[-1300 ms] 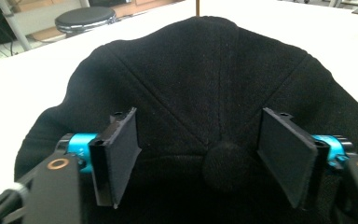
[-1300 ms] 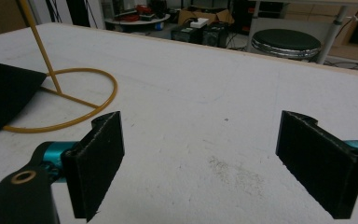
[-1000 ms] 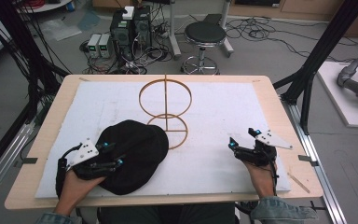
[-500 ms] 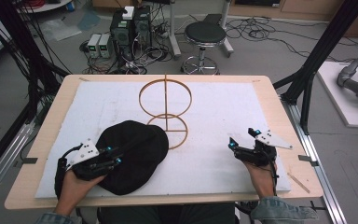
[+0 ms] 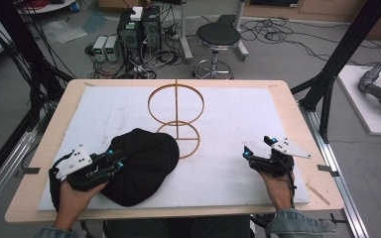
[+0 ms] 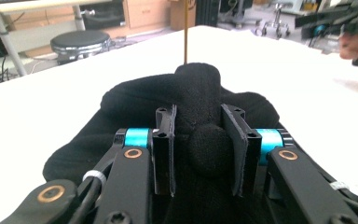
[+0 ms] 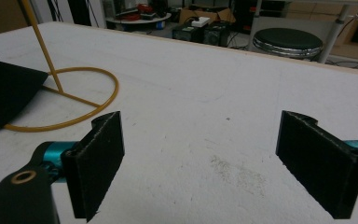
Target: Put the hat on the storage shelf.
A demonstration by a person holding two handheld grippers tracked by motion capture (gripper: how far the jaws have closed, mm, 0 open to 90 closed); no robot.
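Note:
A black cap (image 5: 141, 163) lies on the white mat at the front left, its edge over the base ring of a gold wire stand (image 5: 176, 111). My left gripper (image 5: 113, 161) is shut on a fold of the cap (image 6: 200, 130), pinched between both pads. The stand's thin upright (image 6: 185, 28) rises just beyond the cap. My right gripper (image 5: 258, 148) rests at the front right, open, with bare mat between its pads (image 7: 100, 158). The stand's base ring (image 7: 74, 98) lies to its left, partly under the cap's brim (image 7: 4, 93).
The white mat (image 5: 258, 114) covers a wooden table (image 5: 287, 94). Beyond the far edge stand a black stool (image 5: 218, 37) and electronics with cables on the floor. Black frame posts flank the table on both sides.

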